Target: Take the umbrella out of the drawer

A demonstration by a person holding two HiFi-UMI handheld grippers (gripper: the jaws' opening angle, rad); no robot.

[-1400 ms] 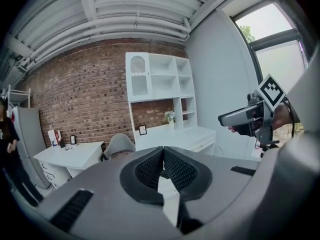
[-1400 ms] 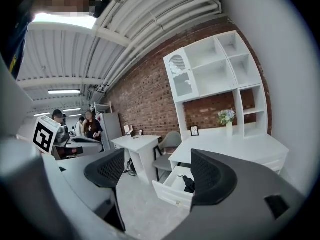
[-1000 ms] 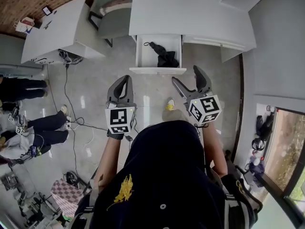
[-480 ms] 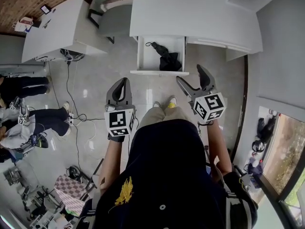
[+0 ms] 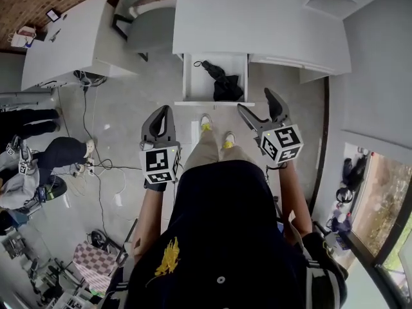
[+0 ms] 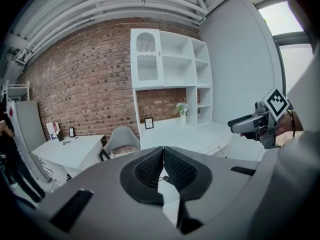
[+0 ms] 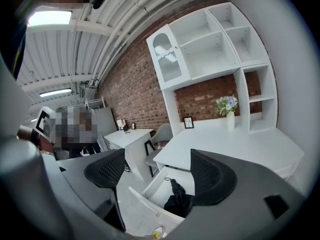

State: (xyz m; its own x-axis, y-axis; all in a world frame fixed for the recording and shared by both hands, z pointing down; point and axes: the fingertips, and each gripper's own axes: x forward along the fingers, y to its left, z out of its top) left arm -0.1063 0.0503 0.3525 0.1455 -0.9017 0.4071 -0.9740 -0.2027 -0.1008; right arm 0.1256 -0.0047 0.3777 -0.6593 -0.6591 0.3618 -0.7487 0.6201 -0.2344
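Observation:
The white drawer (image 5: 191, 76) stands pulled out from under the desk. A black folded umbrella (image 5: 222, 82) lies in its right half, its strap loop towards the back. My left gripper (image 5: 165, 111) is shut with nothing in it and hangs just short of the drawer front, to its left. My right gripper (image 5: 256, 102) is open and empty, level with the drawer's front right corner. In the right gripper view the umbrella (image 7: 177, 196) shows in the drawer (image 7: 145, 200) below and between the open gripper (image 7: 159, 174). The left gripper view shows that gripper's (image 6: 163, 166) pads touching.
The white desk (image 5: 257, 24) runs above the drawer, with a shelf unit (image 7: 210, 49) on it. A grey chair (image 5: 145, 18) and a second white table (image 5: 64, 40) stand at the left. Cables (image 5: 96, 166) and seated people (image 5: 26, 166) are on the floor at left. The person's feet (image 5: 215, 131) are below the drawer.
The person has stepped nearer the drawer; both feet now show under it. Both grippers have come closer to the drawer front, with their jaws unchanged.

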